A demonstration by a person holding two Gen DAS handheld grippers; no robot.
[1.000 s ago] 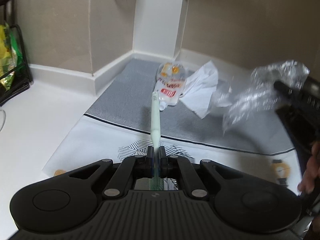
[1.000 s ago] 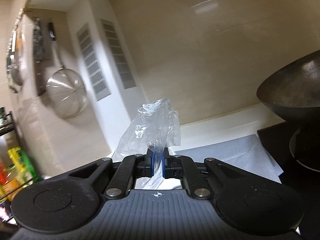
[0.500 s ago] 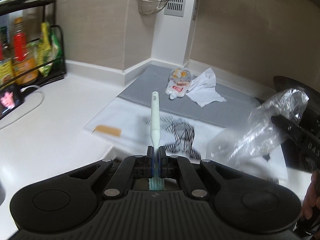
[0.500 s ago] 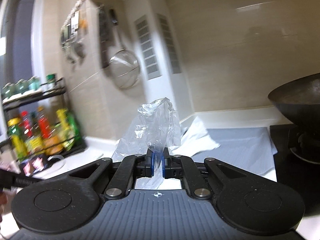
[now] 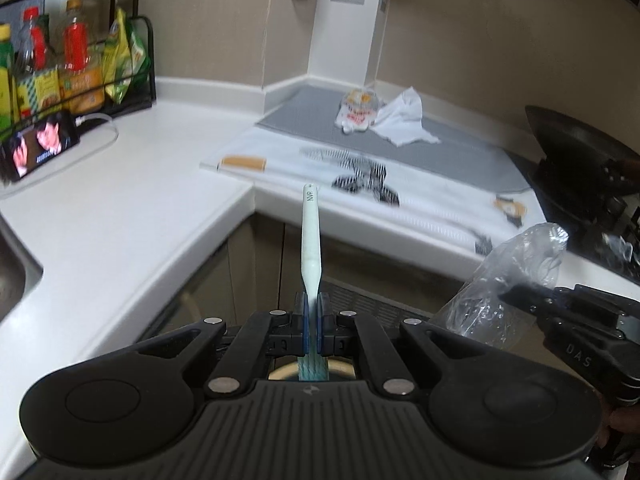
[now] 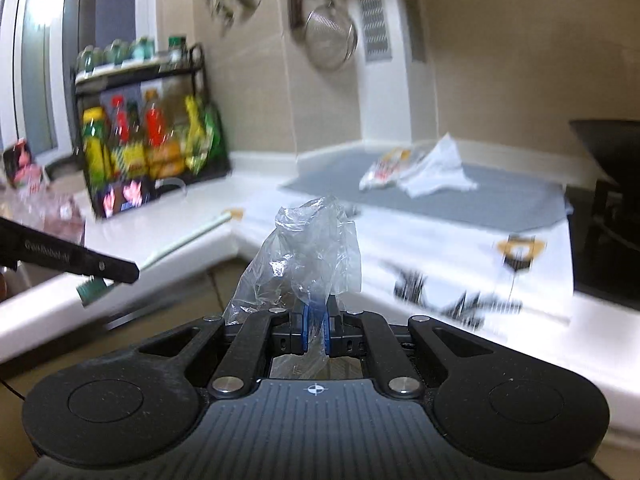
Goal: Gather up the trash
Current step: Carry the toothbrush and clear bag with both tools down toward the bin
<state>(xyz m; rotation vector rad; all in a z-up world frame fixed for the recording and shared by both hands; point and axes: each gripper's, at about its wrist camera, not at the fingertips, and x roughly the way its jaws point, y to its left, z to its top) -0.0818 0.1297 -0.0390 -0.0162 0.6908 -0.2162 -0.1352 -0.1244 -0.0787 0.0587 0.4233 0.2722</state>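
Observation:
My left gripper (image 5: pixel 312 312) is shut on a pale green toothbrush (image 5: pixel 310 236), handle pointing forward, bristles behind the pads. My right gripper (image 6: pixel 315 320) is shut on a crumpled clear plastic bag (image 6: pixel 308 248); the bag also shows at the right of the left wrist view (image 5: pixel 508 284). Both grippers hang off the counter, over the cabinet fronts. A snack wrapper (image 5: pixel 356 110) and a crumpled white tissue (image 5: pixel 404 120) lie on the grey mat (image 5: pixel 460 148) at the back corner.
A white patterned cloth (image 5: pixel 420 200) covers the counter in front of the mat. A condiment rack (image 5: pixel 76 60) and a phone (image 5: pixel 40 148) stand at the left. A black wok (image 5: pixel 580 152) sits on the stove at the right. A sink edge (image 5: pixel 16 276) is at far left.
Both grippers have pulled back from the counter and away from the mat, still holding the toothbrush and the bag. The right view has swung left.

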